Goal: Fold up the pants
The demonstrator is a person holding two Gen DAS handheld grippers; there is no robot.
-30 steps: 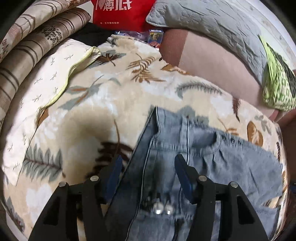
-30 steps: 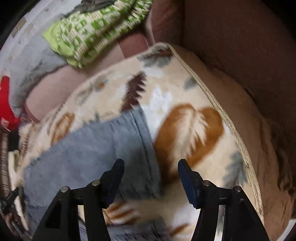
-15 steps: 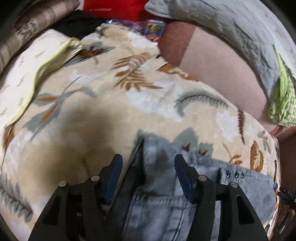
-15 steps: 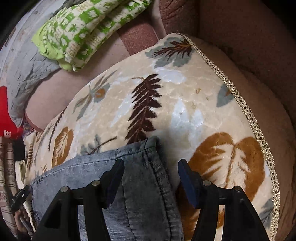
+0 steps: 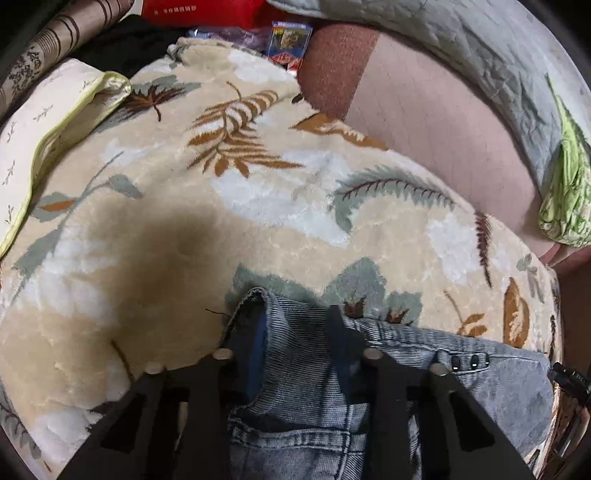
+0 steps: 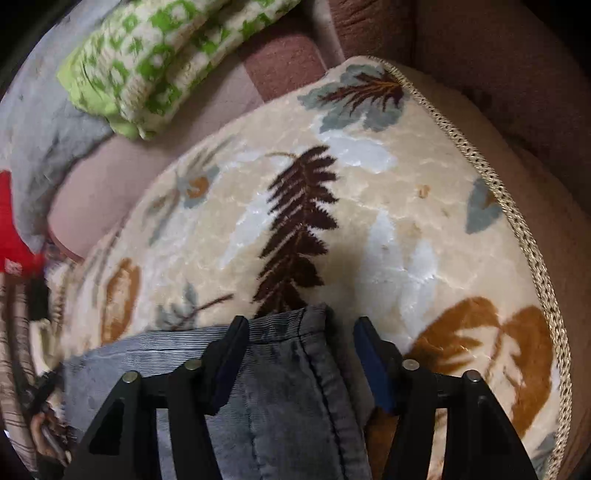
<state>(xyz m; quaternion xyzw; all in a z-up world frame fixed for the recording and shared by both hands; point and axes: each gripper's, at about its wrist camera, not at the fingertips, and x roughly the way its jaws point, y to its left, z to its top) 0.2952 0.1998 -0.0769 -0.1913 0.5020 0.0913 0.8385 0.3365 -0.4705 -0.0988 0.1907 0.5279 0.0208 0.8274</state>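
Observation:
Light blue denim pants (image 5: 480, 380) lie on a cream leaf-patterned blanket (image 5: 184, 221). In the left wrist view my left gripper (image 5: 291, 332) straddles the far edge of the pants, near a corner by three dark snaps; its jaws stand narrower than before with denim between them. In the right wrist view my right gripper (image 6: 301, 343) is open, its fingers either side of the other far corner of the pants (image 6: 288, 398), which has a stitched hem.
A cream pillow (image 5: 44, 122) and striped bedding lie at the left. A grey quilt (image 5: 461, 44), a green-white folded cloth (image 6: 159, 59), a red bag (image 5: 199, 11) and a snack packet sit at the back. The blanket's braided edge (image 6: 517, 221) runs along the right.
Both grippers have slid down over the far edge of the pants. The left jaws have narrowed around the denim. The right jaws stay open.

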